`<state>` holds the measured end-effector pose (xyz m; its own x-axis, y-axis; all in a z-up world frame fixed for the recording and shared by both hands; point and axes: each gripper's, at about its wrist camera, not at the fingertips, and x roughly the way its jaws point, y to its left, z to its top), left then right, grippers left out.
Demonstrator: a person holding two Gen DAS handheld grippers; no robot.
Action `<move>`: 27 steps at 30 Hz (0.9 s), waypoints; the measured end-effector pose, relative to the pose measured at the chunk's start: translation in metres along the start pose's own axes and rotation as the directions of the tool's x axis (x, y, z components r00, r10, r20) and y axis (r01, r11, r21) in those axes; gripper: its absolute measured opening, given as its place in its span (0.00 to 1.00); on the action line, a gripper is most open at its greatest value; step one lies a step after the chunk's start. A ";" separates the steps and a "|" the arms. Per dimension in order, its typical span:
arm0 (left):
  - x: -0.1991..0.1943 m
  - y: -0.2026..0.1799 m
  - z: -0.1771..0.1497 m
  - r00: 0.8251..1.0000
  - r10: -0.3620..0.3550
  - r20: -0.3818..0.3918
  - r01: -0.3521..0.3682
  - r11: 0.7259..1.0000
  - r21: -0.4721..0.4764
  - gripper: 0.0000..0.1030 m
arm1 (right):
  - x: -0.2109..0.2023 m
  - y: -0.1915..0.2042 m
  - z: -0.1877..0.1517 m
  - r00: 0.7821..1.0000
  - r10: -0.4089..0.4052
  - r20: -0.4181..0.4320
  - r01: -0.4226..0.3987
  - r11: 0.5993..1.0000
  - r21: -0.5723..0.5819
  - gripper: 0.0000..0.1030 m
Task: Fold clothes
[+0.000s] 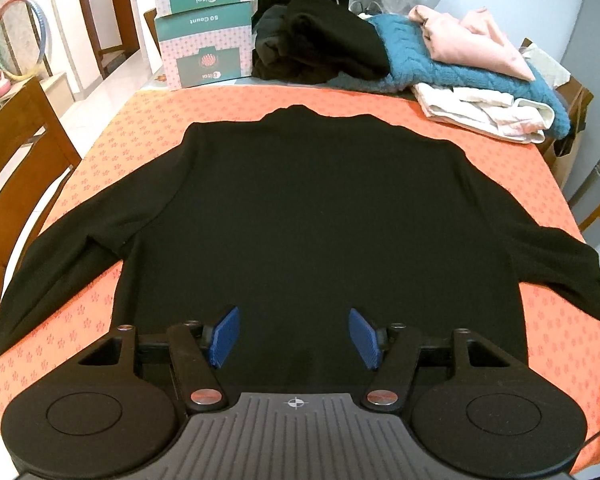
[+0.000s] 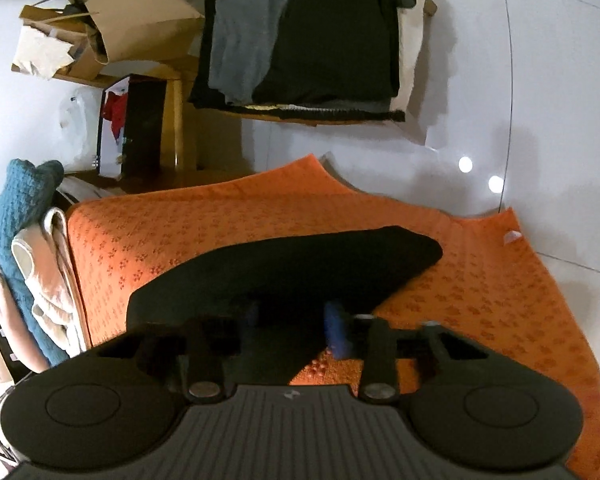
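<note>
While spread flat on the cloth (image 1: 228, 96): black top (image 1: 316, 208).
Left gripper (image 1: 292, 338) wide over hem at 6 o'clock; right gripper (image 2: 294, 322) part-open astride sleeve (image 2: 300, 264).

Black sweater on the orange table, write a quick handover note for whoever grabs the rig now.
Left claw: open, holding nothing, above the black sweater near its hem.
Right claw: open, at the right sleeve, not gripping.
Sweater lies flat on the orange tablecloth, both sleeves spread out.
Done: spread out only.
Left: fold sleeves in, fold body. A pile of clothes waits at the far edge.
</note>
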<state>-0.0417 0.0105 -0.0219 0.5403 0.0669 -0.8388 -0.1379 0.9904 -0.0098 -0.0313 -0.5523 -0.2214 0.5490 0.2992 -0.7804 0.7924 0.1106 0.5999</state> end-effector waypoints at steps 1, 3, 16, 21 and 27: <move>0.000 0.000 0.000 1.000 0.003 0.000 -0.003 1.000 -0.001 0.62 | -0.001 0.003 0.000 1.000 0.000 0.009 0.001 1.000 -0.012 0.04; 0.000 0.000 0.001 1.000 0.007 0.000 -0.007 1.000 -0.004 0.62 | -0.005 0.007 -0.001 1.000 0.009 0.025 -0.009 1.000 -0.025 0.03; -0.003 0.006 0.008 0.999 0.012 0.036 -0.011 1.000 -0.030 0.62 | -0.074 0.118 -0.059 0.972 0.193 0.134 -0.088 0.830 -0.551 0.02; -0.008 0.017 0.006 0.997 0.025 0.066 -0.020 0.996 -0.082 0.62 | -0.084 0.171 -0.124 0.963 0.258 0.070 -0.098 0.583 -0.807 0.02; -0.014 0.035 -0.002 0.996 0.061 0.070 -0.051 0.989 -0.137 0.62 | -0.076 0.209 -0.216 0.962 0.264 -0.068 -0.136 0.251 -0.958 0.02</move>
<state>-0.0559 0.0436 -0.0114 0.5877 0.1354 -0.7977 -0.2778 0.9597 -0.0418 0.0352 -0.3477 0.0015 0.7191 0.3815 -0.5808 -0.1307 0.8952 0.4261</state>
